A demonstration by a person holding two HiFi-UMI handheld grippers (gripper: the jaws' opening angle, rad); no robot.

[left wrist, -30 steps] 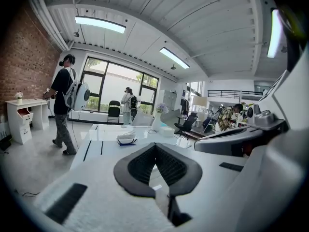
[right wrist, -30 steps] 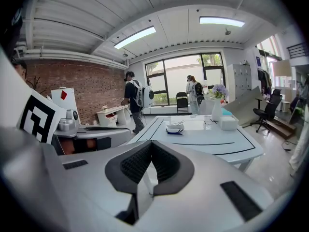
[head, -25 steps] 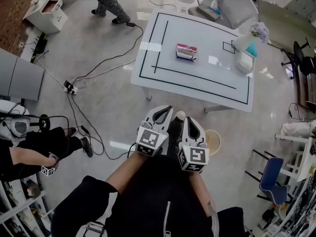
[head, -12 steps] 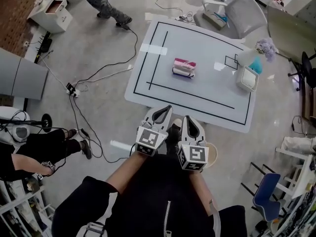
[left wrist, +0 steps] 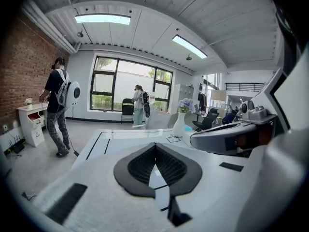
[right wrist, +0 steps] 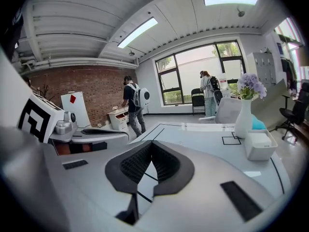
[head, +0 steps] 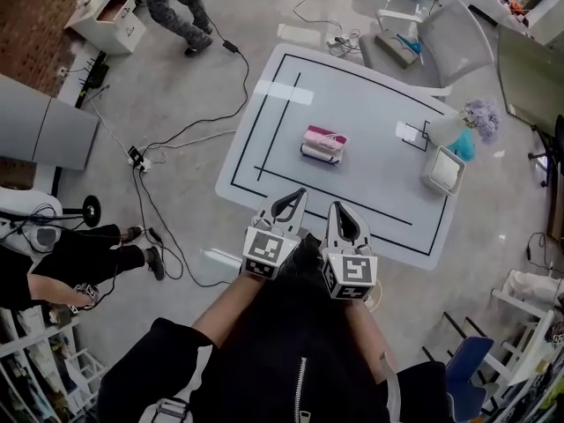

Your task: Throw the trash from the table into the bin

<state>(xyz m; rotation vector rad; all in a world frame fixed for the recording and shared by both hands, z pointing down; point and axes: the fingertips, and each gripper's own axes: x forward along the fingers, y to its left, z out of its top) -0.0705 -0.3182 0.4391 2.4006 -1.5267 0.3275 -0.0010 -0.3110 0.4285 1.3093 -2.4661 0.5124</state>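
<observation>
– Pink and white packet [head: 323, 144] in the middle of the table [head: 370, 104], that's the trash, right? Why's nobody grabbing it lol

– Yeah, I'd say that's it. It lies flat inside the black tape lines, well apart from the vase [head: 451, 130] and the white box [head: 442, 171] over at the right end. My guess is it's put mid-table so you have to reach in for it.

– And the grippers?

– Left gripper [head: 293, 196] and right gripper [head: 338, 208] sit side by side at the near edge, tucked close to the person, both aimed roughly at the packet. Both have their jaws pressed together with nothing between them, only table showing past the tips. Looks like a carry pose to me: closed up and held in while lining up. One would need to spread its jaws before going in.

– And the bin?

– Can't pick one out for sure in these shots.
</observation>
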